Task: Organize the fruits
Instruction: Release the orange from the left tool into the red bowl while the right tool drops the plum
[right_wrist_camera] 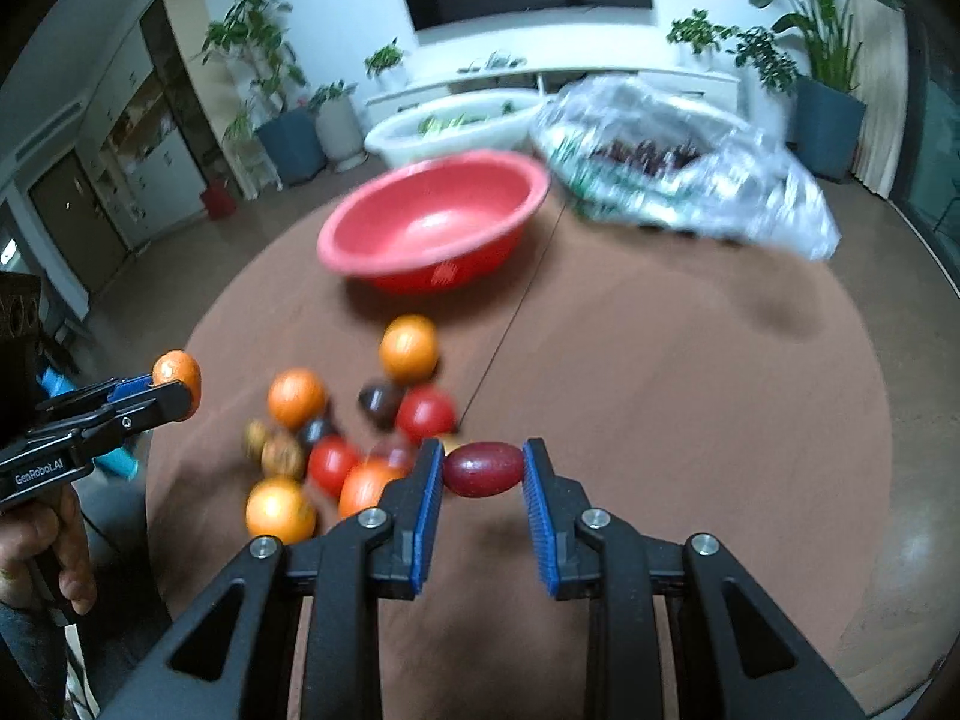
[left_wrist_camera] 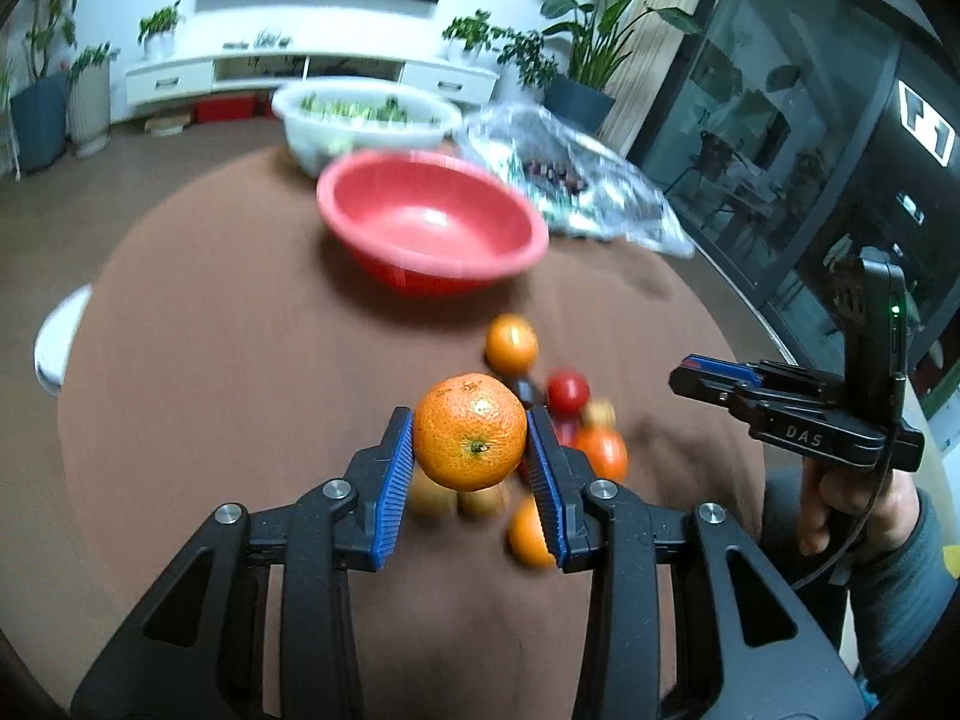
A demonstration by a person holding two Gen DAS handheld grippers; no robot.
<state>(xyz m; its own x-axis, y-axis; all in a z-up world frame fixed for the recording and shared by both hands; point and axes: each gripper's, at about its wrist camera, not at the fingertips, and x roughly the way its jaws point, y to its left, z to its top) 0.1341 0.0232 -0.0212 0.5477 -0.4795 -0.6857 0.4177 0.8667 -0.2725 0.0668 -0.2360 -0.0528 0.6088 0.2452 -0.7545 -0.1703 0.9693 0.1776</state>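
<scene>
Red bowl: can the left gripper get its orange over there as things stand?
Probably yes. The left gripper holds the orange above the fruit pile, and only bare brown table lies between it and the empty red bowl.

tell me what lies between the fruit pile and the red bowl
Only bare brown table, seen in both wrist views; the nearest orange sits apart from the red bowl.

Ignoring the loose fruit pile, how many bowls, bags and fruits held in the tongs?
Bowls: 2, red bowl and white bowl
Plastic bags: 1
Held fruits: 2, orange in left tongs, dark red fruit in right tongs
Total: 5
</scene>
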